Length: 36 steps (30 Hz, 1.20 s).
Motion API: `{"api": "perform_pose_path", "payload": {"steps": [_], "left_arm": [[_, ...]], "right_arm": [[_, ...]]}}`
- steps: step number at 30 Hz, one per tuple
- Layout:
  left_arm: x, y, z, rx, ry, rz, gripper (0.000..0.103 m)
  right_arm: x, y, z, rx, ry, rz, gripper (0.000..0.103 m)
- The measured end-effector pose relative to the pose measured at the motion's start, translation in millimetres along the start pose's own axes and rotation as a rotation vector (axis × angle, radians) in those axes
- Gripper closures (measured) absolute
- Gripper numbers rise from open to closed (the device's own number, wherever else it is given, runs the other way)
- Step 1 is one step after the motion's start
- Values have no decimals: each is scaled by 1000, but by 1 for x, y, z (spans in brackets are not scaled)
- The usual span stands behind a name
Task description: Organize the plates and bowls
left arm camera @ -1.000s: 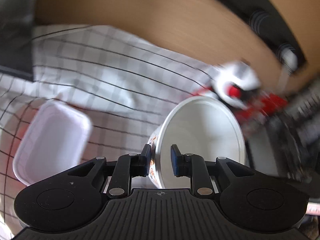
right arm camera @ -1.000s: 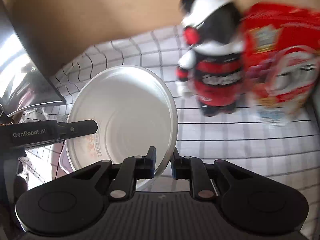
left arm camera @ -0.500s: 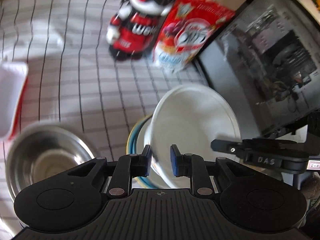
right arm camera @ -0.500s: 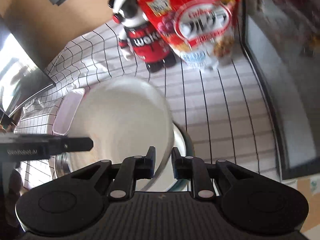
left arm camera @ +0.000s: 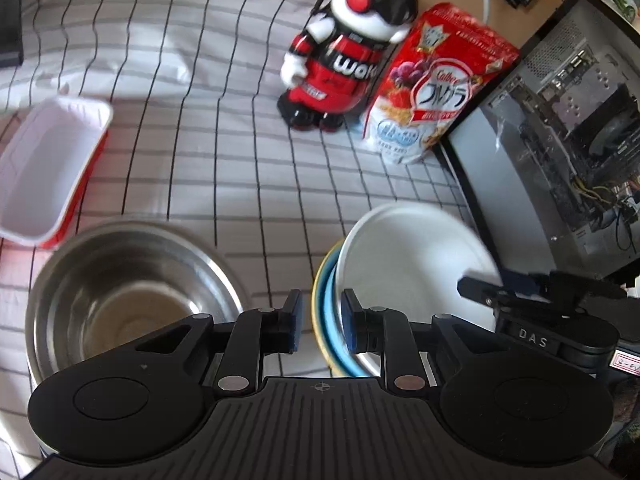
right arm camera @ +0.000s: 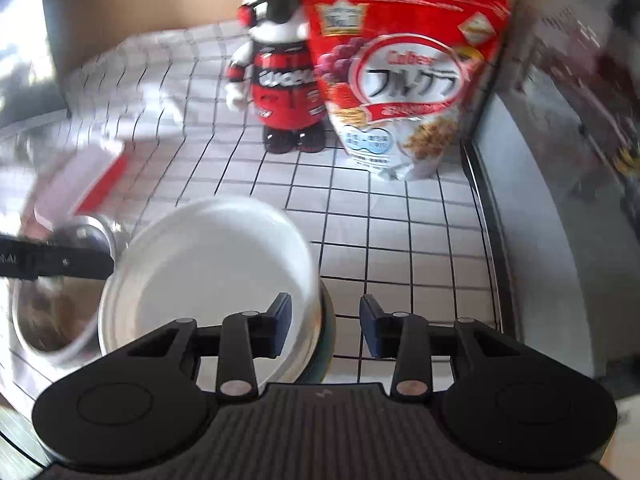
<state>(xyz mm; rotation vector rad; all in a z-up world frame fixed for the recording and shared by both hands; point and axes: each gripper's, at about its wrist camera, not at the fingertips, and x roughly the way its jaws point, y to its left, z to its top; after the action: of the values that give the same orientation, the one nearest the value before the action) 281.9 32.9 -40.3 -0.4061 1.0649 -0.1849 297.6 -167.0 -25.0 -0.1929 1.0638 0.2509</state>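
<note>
A white bowl (left arm camera: 408, 264) sits nested in a blue and yellow rimmed bowl (left arm camera: 326, 300) on the checked cloth. It also shows in the right wrist view (right arm camera: 208, 276), with the dark outer bowl's rim (right arm camera: 328, 320) under it. My left gripper (left arm camera: 320, 322) is open, its jaws on either side of the bowls' left rim. My right gripper (right arm camera: 323, 326) is open wide, its jaws straddling the white bowl's right rim without pressing it. A steel bowl (left arm camera: 124, 292) stands to the left, empty; it also shows in the right wrist view (right arm camera: 52, 312).
A white and red rectangular tub (left arm camera: 48, 168) lies at the far left. A toy figure (left arm camera: 344, 56) and a red cereal bag (left arm camera: 432, 88) stand behind. A computer case (left arm camera: 560, 140) borders the cloth on the right.
Both grippers carried the white bowl down into the blue rimmed bowl, then opened and let go of its rim.
</note>
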Motion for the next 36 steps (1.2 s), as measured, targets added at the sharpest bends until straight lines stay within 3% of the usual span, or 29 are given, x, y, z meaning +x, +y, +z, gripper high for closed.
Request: {"api": "perform_pose_path", "payload": {"steps": [6, 10, 14, 19, 23, 27, 30, 31, 36], "left_arm": [[-27, 26, -11, -77, -70, 16, 80], [-50, 62, -21, -191, -135, 113, 80], [-66, 108, -40, -323, -159, 221, 80], [-74, 143, -65, -428, -157, 223, 80], [-75, 154, -76, -462, -171, 197, 80], [-67, 168, -83, -504, -166, 178, 80], [-60, 177, -86, -535, -164, 147, 76], [-58, 179, -86, -542, -159, 139, 75], [-36, 181, -80, -515, -77, 124, 75]], "right_arm": [[-9, 13, 15, -21, -63, 23, 61], [-16, 27, 25, -27, -101, 46, 45], [-26, 41, 32, -80, -143, 41, 43], [-33, 53, 43, -109, -182, 11, 43], [-41, 72, 46, -151, -198, 61, 43], [-40, 98, 46, -188, -153, 183, 44], [-27, 119, 39, -185, -50, 311, 53], [-22, 128, 35, -193, -21, 335, 59], [-13, 155, 12, -242, 63, 388, 60]]}}
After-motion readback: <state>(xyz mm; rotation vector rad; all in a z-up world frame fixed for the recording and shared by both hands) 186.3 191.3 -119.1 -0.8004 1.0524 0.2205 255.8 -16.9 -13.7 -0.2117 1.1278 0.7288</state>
